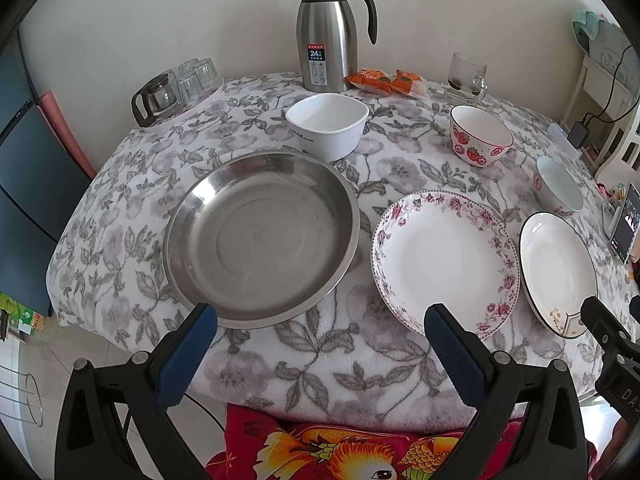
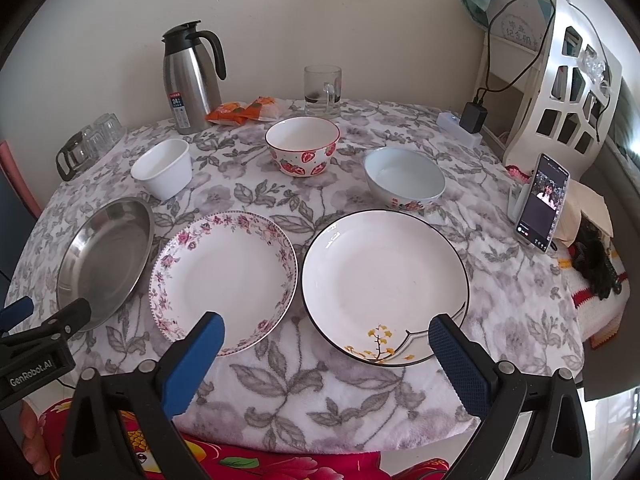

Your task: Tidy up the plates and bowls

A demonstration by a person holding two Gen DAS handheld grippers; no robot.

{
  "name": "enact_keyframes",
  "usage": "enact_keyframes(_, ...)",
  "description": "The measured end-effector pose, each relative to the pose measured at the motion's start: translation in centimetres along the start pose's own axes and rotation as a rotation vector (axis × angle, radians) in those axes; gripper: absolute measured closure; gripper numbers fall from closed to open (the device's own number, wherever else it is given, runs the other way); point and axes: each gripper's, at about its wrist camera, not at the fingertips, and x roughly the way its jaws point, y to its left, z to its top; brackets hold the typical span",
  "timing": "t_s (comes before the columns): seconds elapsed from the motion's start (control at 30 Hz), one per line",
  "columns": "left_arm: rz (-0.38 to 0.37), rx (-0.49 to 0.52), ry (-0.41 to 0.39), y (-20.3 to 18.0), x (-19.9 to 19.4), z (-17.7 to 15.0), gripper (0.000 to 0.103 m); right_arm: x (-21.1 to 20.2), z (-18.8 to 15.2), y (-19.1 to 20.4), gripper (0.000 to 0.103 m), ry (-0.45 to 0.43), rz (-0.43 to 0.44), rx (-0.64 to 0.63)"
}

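Left hand-held gripper [image 1: 320,320] spread wide near steel plate [image 1: 262,236], right hand-held gripper [image 2: 326,330] likewise gaping, empty, black-rimmed plate [image 2: 384,280] seemingly just beyond

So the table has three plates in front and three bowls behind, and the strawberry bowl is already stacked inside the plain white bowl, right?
Not quite. The strawberry bowl is not stacked in anything; it stands alone on the tablecloth, apart from the plain white bowl. The right wrist view shows this clearly. The rest holds: three plates in front, three bowls behind.
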Motion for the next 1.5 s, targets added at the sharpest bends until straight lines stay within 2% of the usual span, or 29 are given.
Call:
enact_keyframes(0.43, -0.007, -0.004, 0.001, 0.0, 0.0, 0.0, 0.000, 0.1, 0.0, 0.1, 0.000, 0.003, -0.006, -0.005)
enact_keyframes(0.57, -0.060, -0.043, 0.022, 0.7, 0.4, 0.2, 0.000, 0.9, 0.3, 0.3, 0.000, 0.028, 0.015, -0.018)
enact_keyframes(0.67, -0.109, -0.084, 0.038, 2.0, 0.9, 0.7, 0.000, 1.1, 1.1, 0.9, 0.000, 0.013, 0.042, -0.012)
enact_keyframes(0.8, -0.104, -0.149, 0.004, 5.0, 0.8, 2.0, 0.000, 1.4, 3.0, 3.0, 0.000, 0.007, 0.142, -0.027)
enact_keyframes(0.93, -0.114, -0.266, -0.008, 9.5, 1.3, 3.2, 0.000, 1.2, 4.9, 5.8, 0.000, -0.004, 0.245, -0.049)
enact_keyframes(1.13, -0.099, -0.390, -0.057, 15.6, 2.5, 3.5, 0.000, 1.2, 7.0, 11.5, 0.000, -0.041, 0.316, -0.151)
enact_keyframes(1.23, -0.106, -0.444, -0.081, 18.4, 3.3, 3.2, 0.000, 2.5, 7.6, 13.7, 0.000, -0.019, 0.341, -0.160)
enact_keyframes(1.4, -0.100, -0.479, -0.117, 21.2, 4.8, 2.8, 0.000, 5.3, 7.7, 16.3, 0.001, 0.043, 0.370, -0.160)
enact_keyframes(1.5, -0.113, -0.493, -0.125, 22.2, 6.0, 2.7, 0.000, 7.1, 7.6, 17.3, 0.008, 0.070, 0.366, -0.167)
